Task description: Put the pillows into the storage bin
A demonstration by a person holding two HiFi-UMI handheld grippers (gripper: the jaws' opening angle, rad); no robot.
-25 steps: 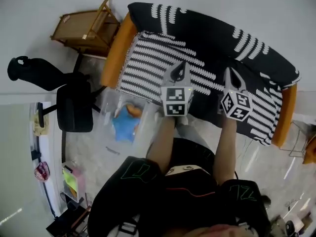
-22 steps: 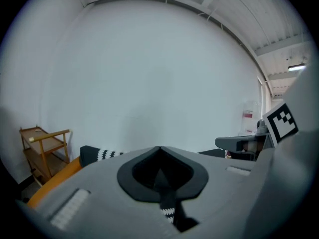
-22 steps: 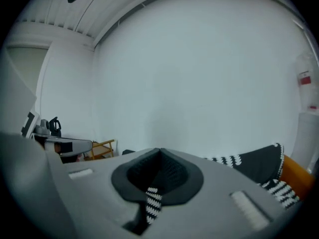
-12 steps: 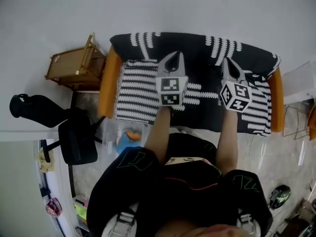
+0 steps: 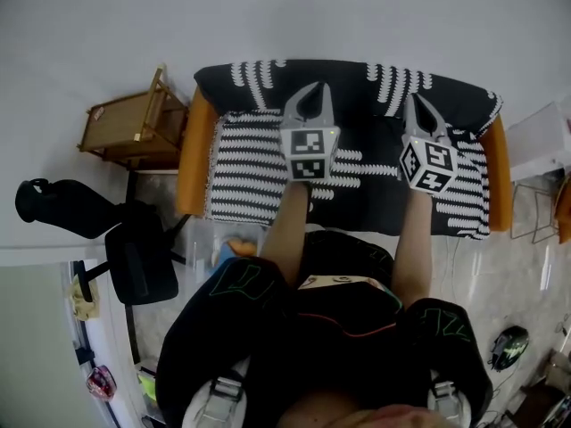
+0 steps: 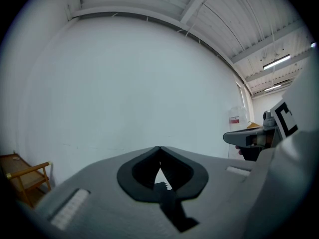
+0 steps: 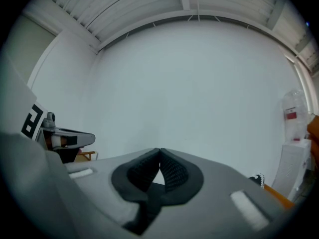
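Pillow [image 5: 232,249] in bin [image 5: 202,237] now half hidden by arm; left gripper [image 5: 319,89], right gripper [image 5: 415,99] shut, empty, higher over sofa [image 5: 254,163].

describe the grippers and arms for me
The left gripper and right gripper are grey, tapering to a point, with black ribbed pads. Each carries a white cube of black square markers. Black sleeves with green line print, forearms bare.

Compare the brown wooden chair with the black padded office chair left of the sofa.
The brown wooden chair is bare wood; the black padded office chair is upholstered. The wooden chair stands by the white wall; the office chair stands nearer the person, past the front of the striped sofa. Both are empty, left of the sofa.
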